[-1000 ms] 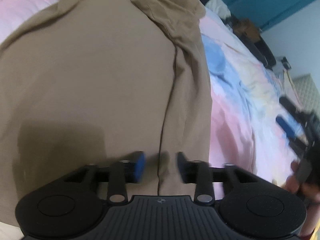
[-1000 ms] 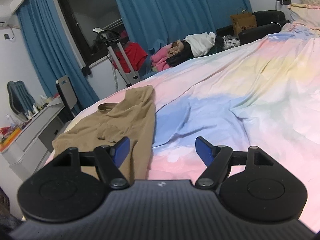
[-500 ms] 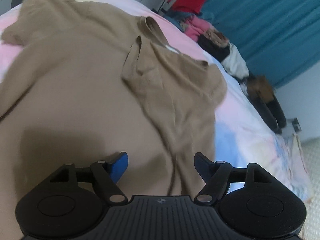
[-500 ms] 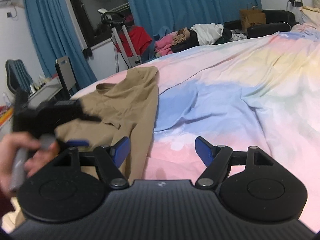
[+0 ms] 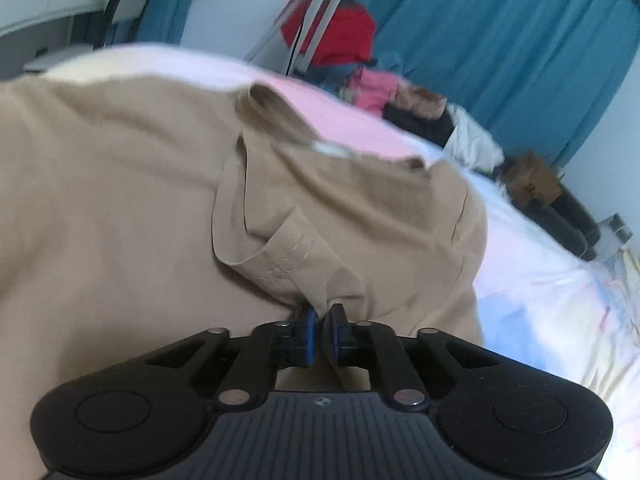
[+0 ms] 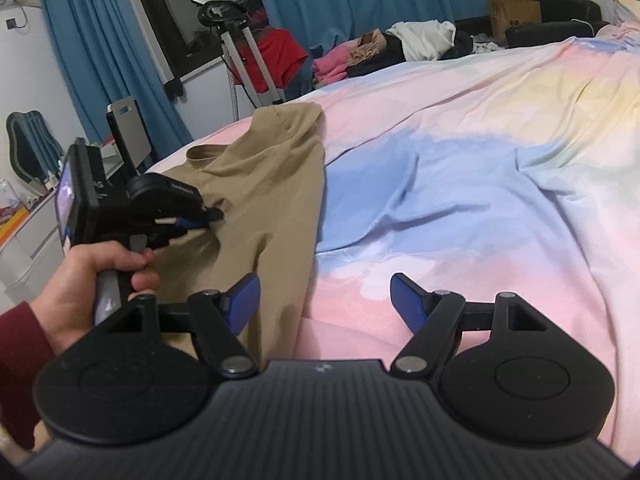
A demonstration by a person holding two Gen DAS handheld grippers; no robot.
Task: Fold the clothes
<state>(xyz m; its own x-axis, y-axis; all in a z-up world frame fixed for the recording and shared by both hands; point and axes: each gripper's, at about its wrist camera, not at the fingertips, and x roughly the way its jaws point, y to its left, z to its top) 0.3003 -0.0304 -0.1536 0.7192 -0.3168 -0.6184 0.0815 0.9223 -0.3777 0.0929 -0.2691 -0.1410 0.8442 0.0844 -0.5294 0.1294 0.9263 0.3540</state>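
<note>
A tan T-shirt (image 5: pixel 120 208) lies spread on the bed, its right sleeve (image 5: pixel 280 248) folded inward over the body. My left gripper (image 5: pixel 320 320) is shut on the sleeve's hem, pinching a fold of tan cloth between the blue pads. In the right wrist view the shirt (image 6: pixel 264 184) lies at the left, with the left gripper (image 6: pixel 200 220) on it, held by a hand. My right gripper (image 6: pixel 324 296) is open and empty, above the pastel bedsheet (image 6: pixel 460 184) beside the shirt's edge.
A pile of clothes (image 6: pixel 392 48) lies at the far end of the bed. Blue curtains (image 6: pixel 360 0), a stand with a red garment (image 6: pixel 276 56), a desk (image 6: pixel 24 240) at left and a paper bag (image 6: pixel 514 10) border the bed.
My left gripper moved forward to the folded sleeve and closed on its hem; it was open half a second ago. The right gripper stayed open and nearly still.
</note>
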